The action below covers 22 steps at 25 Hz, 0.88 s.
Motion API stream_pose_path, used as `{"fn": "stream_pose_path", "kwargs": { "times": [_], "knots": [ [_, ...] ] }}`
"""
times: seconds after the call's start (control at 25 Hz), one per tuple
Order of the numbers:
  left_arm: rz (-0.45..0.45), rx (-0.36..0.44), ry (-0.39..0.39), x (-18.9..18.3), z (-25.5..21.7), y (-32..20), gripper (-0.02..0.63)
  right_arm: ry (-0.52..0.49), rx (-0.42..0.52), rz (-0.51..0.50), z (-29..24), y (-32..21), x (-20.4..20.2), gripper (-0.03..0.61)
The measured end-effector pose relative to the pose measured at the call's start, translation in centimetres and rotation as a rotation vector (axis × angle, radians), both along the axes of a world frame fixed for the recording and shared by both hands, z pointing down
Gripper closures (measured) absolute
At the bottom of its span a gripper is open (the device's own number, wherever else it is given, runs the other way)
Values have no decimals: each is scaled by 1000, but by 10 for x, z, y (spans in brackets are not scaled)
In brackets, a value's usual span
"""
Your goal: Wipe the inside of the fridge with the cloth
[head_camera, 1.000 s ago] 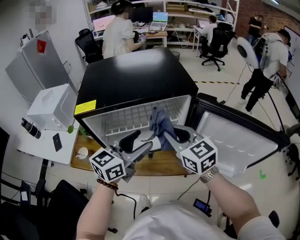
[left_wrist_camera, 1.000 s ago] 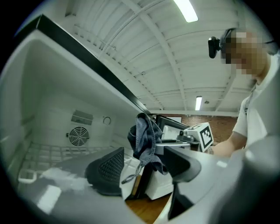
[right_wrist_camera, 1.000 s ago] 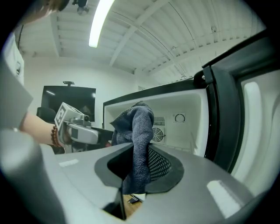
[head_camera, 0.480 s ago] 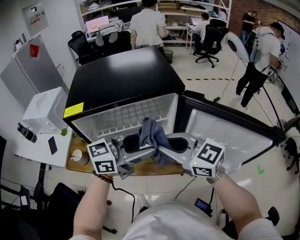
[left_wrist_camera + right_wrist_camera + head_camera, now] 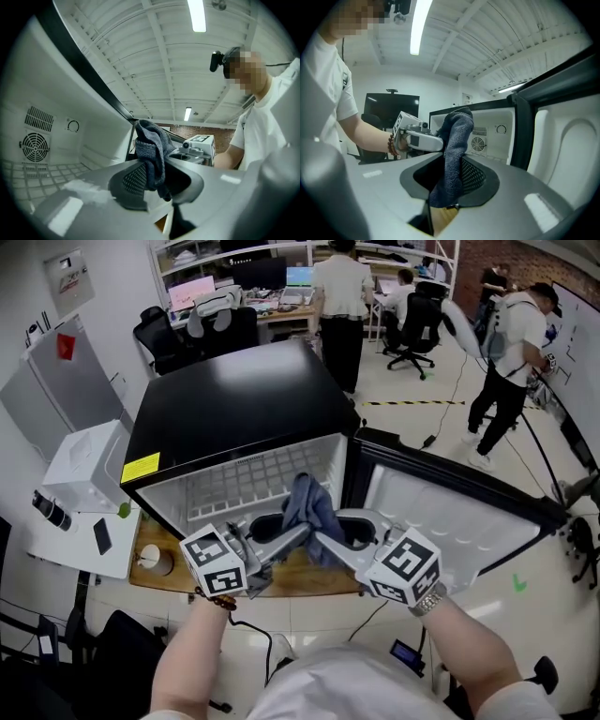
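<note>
A blue-grey cloth (image 5: 307, 505) hangs bunched in front of the open black fridge (image 5: 234, 399), between the tips of both grippers. My left gripper (image 5: 298, 532) comes in from the left; its jaws have just been closing and now pinch the cloth (image 5: 152, 150). My right gripper (image 5: 321, 538) reaches in from the right; its jaws have just been opening. The cloth (image 5: 457, 140) still hangs between them against the meshed pad, with a dark gap on the other side. The white fridge interior (image 5: 253, 479) lies just behind the cloth.
The fridge door (image 5: 450, 517) stands swung open to the right. The fridge rests on a wooden board (image 5: 300, 579). A white box (image 5: 89, 460) sits on a side table at the left. Several people and office chairs are at the back of the room.
The left gripper has come in to the cloth and its wide jaws have narrowed onto it. The right gripper's jaws have loosened round the cloth. A person at the back walked right.
</note>
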<state>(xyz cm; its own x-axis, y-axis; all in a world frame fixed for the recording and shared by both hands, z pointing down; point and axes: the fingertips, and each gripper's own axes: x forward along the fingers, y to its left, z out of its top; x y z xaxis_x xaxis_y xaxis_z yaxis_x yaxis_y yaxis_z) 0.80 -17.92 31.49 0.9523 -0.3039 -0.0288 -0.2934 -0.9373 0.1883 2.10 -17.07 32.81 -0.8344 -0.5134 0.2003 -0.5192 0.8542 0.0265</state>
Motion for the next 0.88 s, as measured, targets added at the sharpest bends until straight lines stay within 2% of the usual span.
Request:
{"fn": "stream_pose_path", "kwargs": {
  "times": [0.16,0.28,0.4,0.72,0.88],
  "knots": [
    [-79,56,-42,-1,5,-16,531,24,-9,83,10,-10,5,457],
    [-150,61,-36,-3,3,-31,534,24,-9,121,11,-14,14,449],
    [-249,70,-79,-9,8,-53,534,30,-6,155,12,-16,19,449],
    [-571,4,-216,-36,35,-120,537,48,16,173,11,-8,22,449],
    [-648,-7,-248,-36,35,-145,537,44,24,172,8,-5,24,449]
  ]
}}
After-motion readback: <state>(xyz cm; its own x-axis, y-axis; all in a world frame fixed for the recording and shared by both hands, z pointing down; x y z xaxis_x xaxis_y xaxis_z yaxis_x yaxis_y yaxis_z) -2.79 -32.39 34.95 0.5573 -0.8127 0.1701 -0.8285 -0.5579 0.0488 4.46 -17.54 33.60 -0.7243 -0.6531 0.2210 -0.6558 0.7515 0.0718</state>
